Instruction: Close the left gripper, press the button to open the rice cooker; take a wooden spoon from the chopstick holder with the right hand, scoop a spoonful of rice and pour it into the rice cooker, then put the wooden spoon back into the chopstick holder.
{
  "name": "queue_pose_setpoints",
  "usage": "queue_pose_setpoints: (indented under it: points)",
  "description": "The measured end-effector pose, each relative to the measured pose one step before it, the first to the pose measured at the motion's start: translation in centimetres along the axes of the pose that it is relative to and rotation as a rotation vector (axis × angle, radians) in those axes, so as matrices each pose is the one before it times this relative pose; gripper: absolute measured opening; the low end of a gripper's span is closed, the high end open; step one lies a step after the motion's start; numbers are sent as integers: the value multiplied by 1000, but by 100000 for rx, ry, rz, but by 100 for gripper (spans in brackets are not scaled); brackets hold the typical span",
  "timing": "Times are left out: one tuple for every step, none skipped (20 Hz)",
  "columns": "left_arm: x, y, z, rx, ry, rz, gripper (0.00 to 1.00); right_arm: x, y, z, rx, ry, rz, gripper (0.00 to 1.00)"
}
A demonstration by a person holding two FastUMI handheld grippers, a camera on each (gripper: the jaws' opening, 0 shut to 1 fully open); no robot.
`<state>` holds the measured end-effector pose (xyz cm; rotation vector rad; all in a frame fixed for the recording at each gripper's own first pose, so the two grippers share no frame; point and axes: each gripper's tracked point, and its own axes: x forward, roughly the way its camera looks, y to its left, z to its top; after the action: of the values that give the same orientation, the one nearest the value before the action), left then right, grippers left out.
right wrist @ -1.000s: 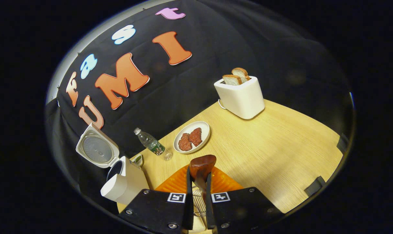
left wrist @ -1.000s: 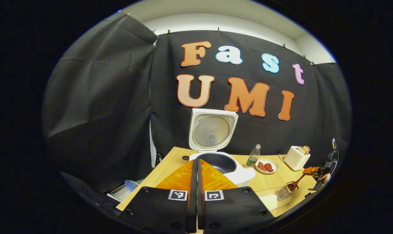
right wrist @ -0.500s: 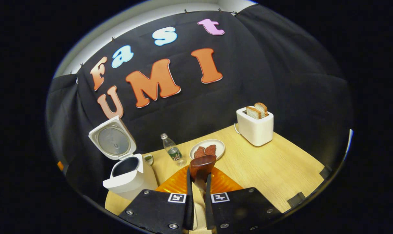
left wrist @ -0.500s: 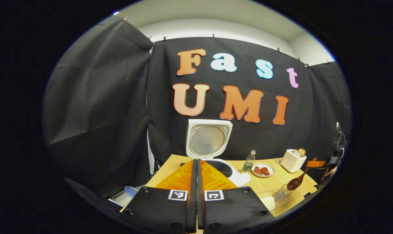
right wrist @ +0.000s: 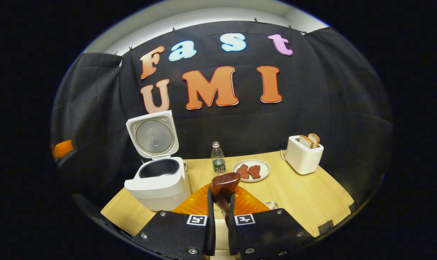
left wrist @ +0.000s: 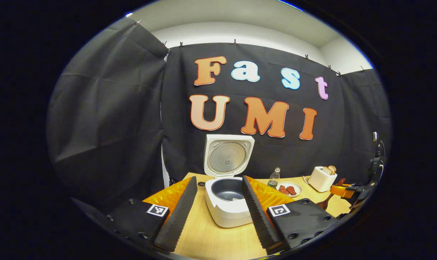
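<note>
— Where did the rice cooker (left wrist: 228, 202) stand?
— Near the table's (right wrist: 305, 196) back left corner, white, its lid (right wrist: 153, 134) upright on the rear hinge, and the dark inner pot (left wrist: 228, 189) held a few grains.
— And the wooden spoon (right wrist: 224, 186)?
— Dark brown, bowl pointing forward and away, its handle pinched between the right gripper's (right wrist: 220, 213) fingers above the table's front edge.

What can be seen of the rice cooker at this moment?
The rice cooker is a white, rounded-square appliance that looks plastic, standing upright near the back left of the wooden table. Its hinged lid stands fully open, showing a silvery round inner plate. The dark inner pot holds a few pale grains at the bottom. Nothing touches it; the open left tongs frame it from nearby.
</note>
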<state>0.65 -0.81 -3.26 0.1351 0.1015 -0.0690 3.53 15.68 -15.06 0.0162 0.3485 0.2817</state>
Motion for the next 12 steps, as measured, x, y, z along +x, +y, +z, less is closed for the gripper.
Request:
queue_pose_setpoints:
  points:
    - [-105,331,61,668,-782,1452,93,382,307,-683,-531,487,-356,13]
    - [-116,285,260,490,-771,1487,94,405,179,-825,-416,1562,-572,13]
    - [-142,375,376,431,-979,1560,95,464,96,-893,227,1249,-369,13]
    - [-48,439,169,678,-1037,1771,96,323,116,-733,472,1682,-497,13]
    - [-157,600,248,977,-1065,1908,98,107,17,-634,1133,907,-743,13]
    - [-183,404,192,993,-827,1434,99,328,-39,-476,852,503,-1032,13]
    - [-62,228,69,786,-353,619,100,384,-88,-539,-48,675,-1091,13]
    - [-50,3,-71,497,74,-201,100,352,-181,-509,-1365,349,-1478,13]
    - [-66,27,-15,94,158,-396,100,279,-273,-700,-3015,566,-1850,13]
    - [-49,126,-109,-204,155,-191,100,357,94,-779,-2182,874,-717,13]
    - [-43,207,33,-403,-173,69,100,204,380,-736,-475,1204,-437,14]
    - [71,272,36,-407,-416,545,100,202,8,-483,-1042,353,-374,13]
